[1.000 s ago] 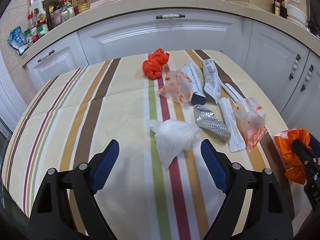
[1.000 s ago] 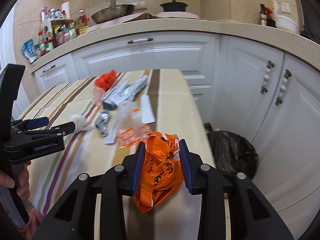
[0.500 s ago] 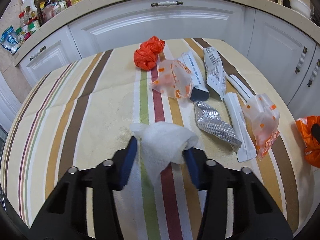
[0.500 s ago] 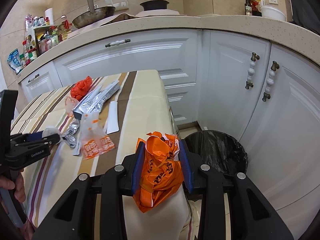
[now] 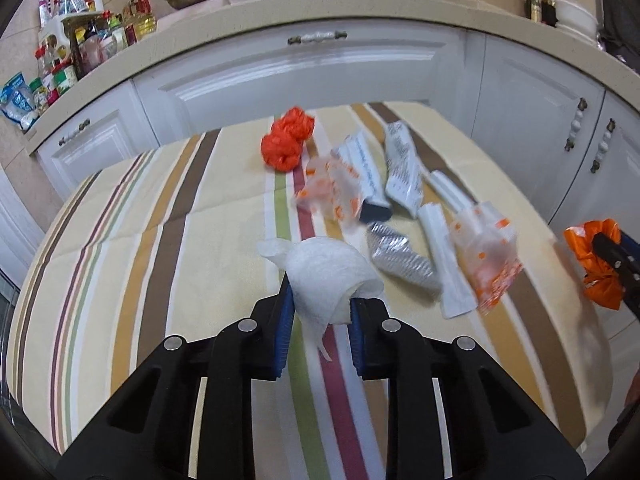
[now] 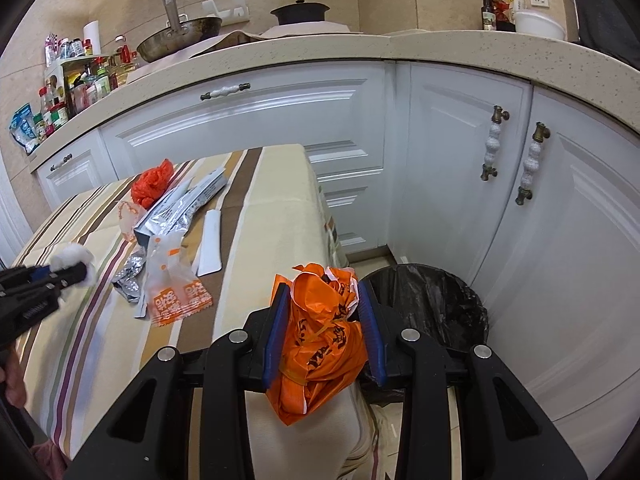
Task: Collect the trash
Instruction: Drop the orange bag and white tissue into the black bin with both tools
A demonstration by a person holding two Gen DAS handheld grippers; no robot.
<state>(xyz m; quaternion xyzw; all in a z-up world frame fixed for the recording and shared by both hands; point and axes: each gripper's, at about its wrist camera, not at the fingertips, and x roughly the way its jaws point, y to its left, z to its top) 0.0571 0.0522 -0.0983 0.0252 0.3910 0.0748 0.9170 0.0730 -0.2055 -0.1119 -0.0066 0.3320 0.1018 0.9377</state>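
Observation:
My left gripper (image 5: pixel 320 304) is shut on a crumpled white tissue (image 5: pixel 328 276) and holds it just above the striped tablecloth (image 5: pixel 160 264). My right gripper (image 6: pixel 322 312) is shut on a crumpled orange plastic bag (image 6: pixel 320 336), held off the table's right edge, left of a black-lined trash bin (image 6: pixel 432 300) on the floor. Still on the cloth lie a red crumpled bag (image 5: pixel 286 144), clear orange-printed wrappers (image 5: pixel 484 252), silver foil (image 5: pixel 400 258) and white sachets (image 5: pixel 400 168). The left gripper with the tissue (image 6: pixel 74 260) also shows in the right wrist view.
White kitchen cabinets (image 6: pixel 280 128) curve behind and right of the table. The counter carries bottles and jars (image 5: pixel 80 52), a pan (image 6: pixel 180 38) and a pot. The bin stands between the table's edge and the cabinet doors (image 6: pixel 520 200).
My left gripper closed on the white tissue and lifted it slightly. My right gripper carried the orange bag rightward, past the table edge toward the bin.

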